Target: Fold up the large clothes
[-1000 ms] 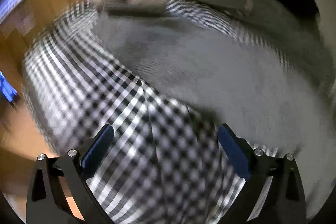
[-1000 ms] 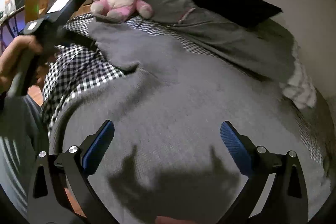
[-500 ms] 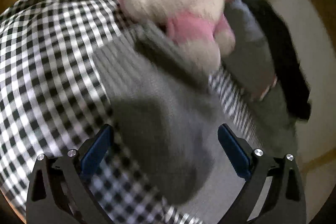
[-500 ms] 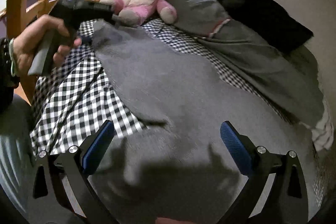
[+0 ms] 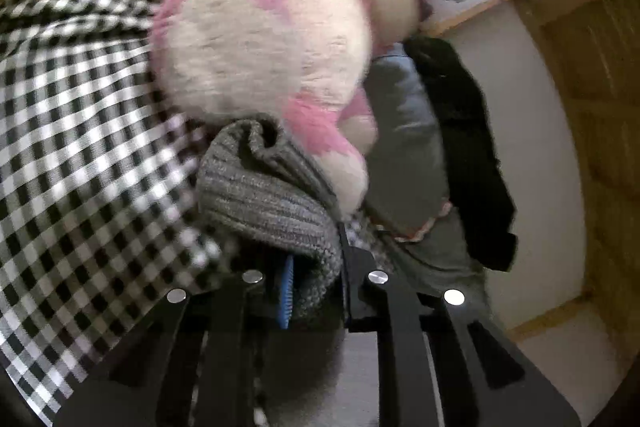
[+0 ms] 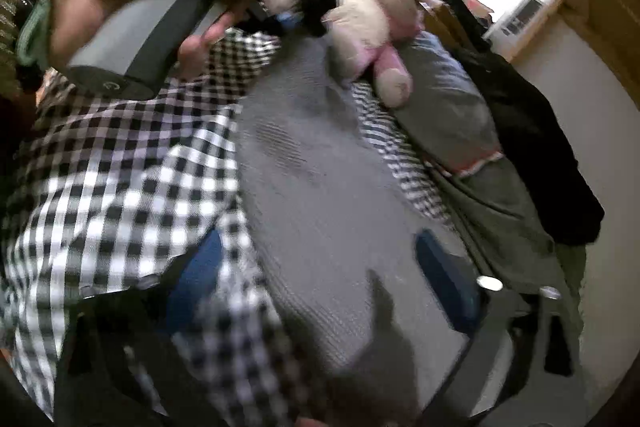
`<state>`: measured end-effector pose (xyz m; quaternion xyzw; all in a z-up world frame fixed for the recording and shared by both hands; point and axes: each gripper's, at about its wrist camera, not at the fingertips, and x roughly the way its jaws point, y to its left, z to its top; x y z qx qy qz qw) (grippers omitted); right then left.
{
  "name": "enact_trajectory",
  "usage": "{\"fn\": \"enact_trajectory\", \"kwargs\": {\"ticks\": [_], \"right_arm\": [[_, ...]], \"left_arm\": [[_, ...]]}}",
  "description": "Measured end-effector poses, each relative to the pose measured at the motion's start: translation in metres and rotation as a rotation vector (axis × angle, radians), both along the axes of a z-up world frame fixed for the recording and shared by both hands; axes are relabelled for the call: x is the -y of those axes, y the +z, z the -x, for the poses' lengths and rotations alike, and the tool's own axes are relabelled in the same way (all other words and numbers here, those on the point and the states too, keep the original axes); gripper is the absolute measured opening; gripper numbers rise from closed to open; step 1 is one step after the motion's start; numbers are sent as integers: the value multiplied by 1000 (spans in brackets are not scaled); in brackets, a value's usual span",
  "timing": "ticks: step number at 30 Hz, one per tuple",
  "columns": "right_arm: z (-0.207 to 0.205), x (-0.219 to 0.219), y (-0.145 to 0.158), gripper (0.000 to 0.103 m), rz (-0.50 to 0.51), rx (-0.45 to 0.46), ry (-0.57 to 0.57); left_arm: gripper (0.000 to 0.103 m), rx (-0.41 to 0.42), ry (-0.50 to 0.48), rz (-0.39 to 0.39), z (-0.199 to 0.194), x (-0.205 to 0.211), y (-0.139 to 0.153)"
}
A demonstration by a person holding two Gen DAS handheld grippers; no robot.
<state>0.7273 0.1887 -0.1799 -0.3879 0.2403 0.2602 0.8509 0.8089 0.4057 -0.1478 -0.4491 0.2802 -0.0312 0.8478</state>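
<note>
My left gripper (image 5: pixel 314 291) has just closed its jaws on the grey sweater (image 5: pixel 264 203) cuff beside the pink plush bear (image 5: pixel 260 55); my right gripper (image 6: pixel 320 291) hovers with jaws spread over the sweater body below the bear. The sleeve fold can begin.

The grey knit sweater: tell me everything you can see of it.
The grey knit sweater is a ribbed, chunky-looking knit lying spread across the black-and-white checked bedcover. Its far end, a rolled ribbed edge, is bunched and pinched in the closed left claw, right against the pink plush toy. The right claw hovers open over the nearer part, its shadow falling on the knit. Which part of the garment is gripped cannot be told.
</note>
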Motion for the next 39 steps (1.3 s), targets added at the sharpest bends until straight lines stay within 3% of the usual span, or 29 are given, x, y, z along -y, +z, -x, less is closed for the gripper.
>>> {"fn": "enact_trajectory", "kwargs": {"ticks": [5,6,7,9,10,13,15,16,17,18,21,23,25,26,27,31,33,35,36,39], "right_arm": [[0,-8,-8,48,37,12,-56],[-1,-6,-7,42,27,9,-69],[-4,-3,-5,28,8,-8,-72],[-7,5,1,21,-51,-45,-93],[-7,14,6,11,-89,-49,-115],[-7,37,24,11,-210,-61,-135],[-3,69,42,21,-358,-133,-156],[-3,92,53,47,-442,-177,-185],[-1,117,62,85,-526,-209,-208],[-4,141,76,96,-609,-230,-234],[-25,235,124,97,-860,-347,-311],[-38,274,153,97,-962,-399,-332],[-56,311,179,97,-1068,-509,-331],[-69,322,183,97,-1099,-604,-338],[-85,333,179,97,-1116,-762,-366],[-115,346,136,96,-1061,-974,-515],[-118,349,108,86,-1063,-1069,-558],[-112,356,84,41,-998,-1070,-644],[-108,362,76,31,-999,-1065,-647],[-98,378,69,18,-1019,-1023,-612]], "left_arm": [[13,166,-113,-71,7,27,52],[13,186,-131,-77,2,31,59],[13,213,-159,-82,2,39,70],[13,258,-209,-86,4,54,90],[13,269,-225,-85,5,61,96],[13,316,-287,-76,10,86,122],[13,348,-325,-111,13,107,141],[13,361,-346,-128,16,117,148],[13,376,-379,-151,20,131,157],[13,380,-401,-170,23,141,160],[13,389,-497,-256,41,182,160],[13,374,-573,-332,55,222,149],[13,357,-630,-405,65,265,137],[13,346,-655,-452,71,289,127],[13,339,-672,-483,77,306,119],[13,302,-724,-651,102,376,82],[13,304,-728,-798,119,407,66],[13,324,-722,-929,133,425,52],[13,319,-727,-980,140,435,43],[14,301,-730,-1025,148,449,27]]}}
